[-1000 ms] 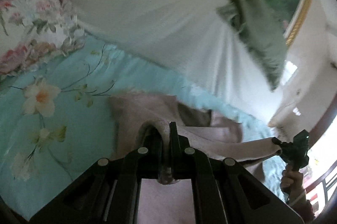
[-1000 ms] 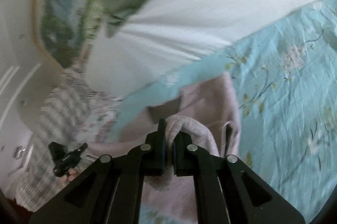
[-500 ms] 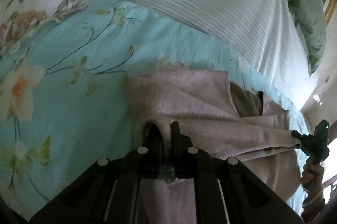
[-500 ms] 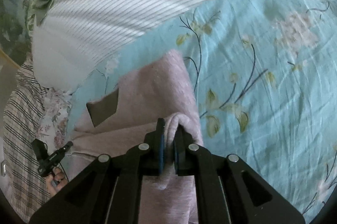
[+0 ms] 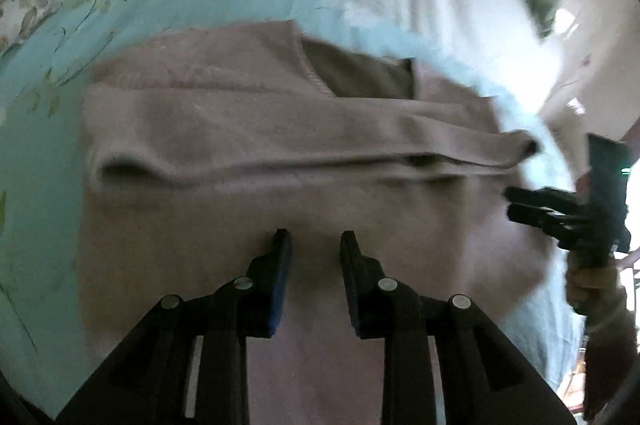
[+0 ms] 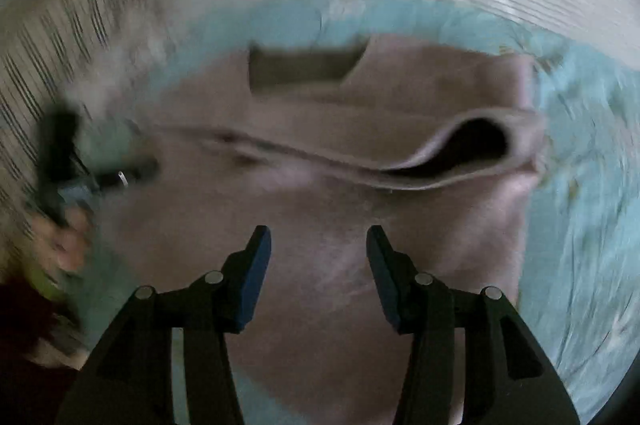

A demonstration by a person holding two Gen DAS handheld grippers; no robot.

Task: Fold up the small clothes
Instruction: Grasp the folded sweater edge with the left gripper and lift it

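Left tongs [image 5: 312,245] at lower centre gape, holding nothing. The pink garment [image 5: 280,129] lies folded mid-frame on the blue bed [image 5: 36,129]. Right tongs [image 6: 318,239] at lower centre gape wider, also empty, above the cloth.

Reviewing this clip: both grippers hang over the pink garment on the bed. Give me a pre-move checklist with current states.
1. Left gripper open, nothing between its fingers: ok.
2. Right gripper open, empty: ok.
3. Pink garment lies on the blue floral sheet, folded over with a crosswise edge: ok.
4. Fold lies flat: not ok; the edge gapes open at one end.
5. Folded edge lines up with the layer beneath: cannot tell, both views are blurred.
6. Grippers apart from each other: ok.
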